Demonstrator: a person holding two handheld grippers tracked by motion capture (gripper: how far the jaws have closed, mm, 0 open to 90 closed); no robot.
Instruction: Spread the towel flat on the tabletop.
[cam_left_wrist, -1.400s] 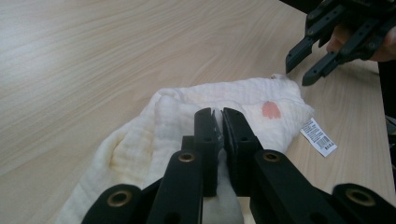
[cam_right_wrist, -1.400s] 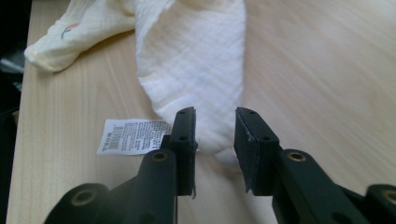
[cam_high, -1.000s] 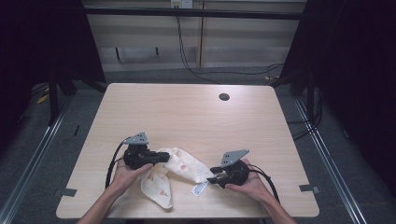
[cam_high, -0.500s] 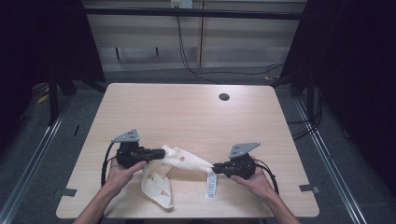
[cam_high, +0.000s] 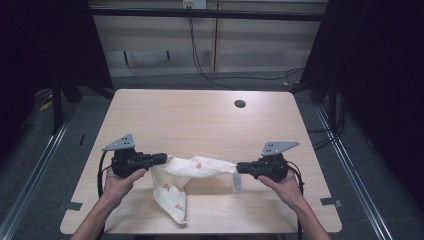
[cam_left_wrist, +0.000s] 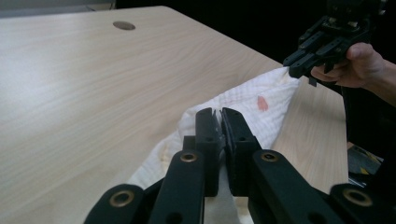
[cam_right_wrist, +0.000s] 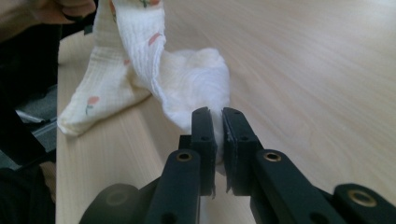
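Pale wood grain covers the rectangular table (cam_high: 200, 125) in the high view, with a small dark round hole (cam_high: 240, 104) near its far edge. A cream muslin cloth printed with small orange-red shapes (cam_high: 192, 167) hangs stretched between two black hand-held grippers near the table's front edge. The left gripper (cam_high: 161, 158), gripped by the person's left hand (cam_high: 120, 182), pinches one end of the cloth; the right gripper (cam_high: 240, 167), gripped by the right hand (cam_high: 282, 184), pinches the other end. Between them the cloth forms a twisted band raised off the wood, while a loose flap droops from the left part down to the tabletop toward the front edge. A small white tag (cam_high: 237, 182) dangles below the right gripper's tip.

In the left gripper view, the two black jaws stand nearly together with a thin fold of the cloth (cam_left_wrist: 243, 105) clamped between them. The fabric runs away over the table (cam_left_wrist: 93, 93) to the right gripper (cam_left_wrist: 299, 67), whose tips bite the far corner; the right hand (cam_left_wrist: 357, 65) wraps its body.

In the right gripper view, the jaws are likewise closed down on a bunched edge of the cloth (cam_right_wrist: 187, 93). The fabric rises toward the upper left, where the other hand (cam_right_wrist: 51, 9) shows, and a loose end lies on the table (cam_right_wrist: 303, 84) near its edge.
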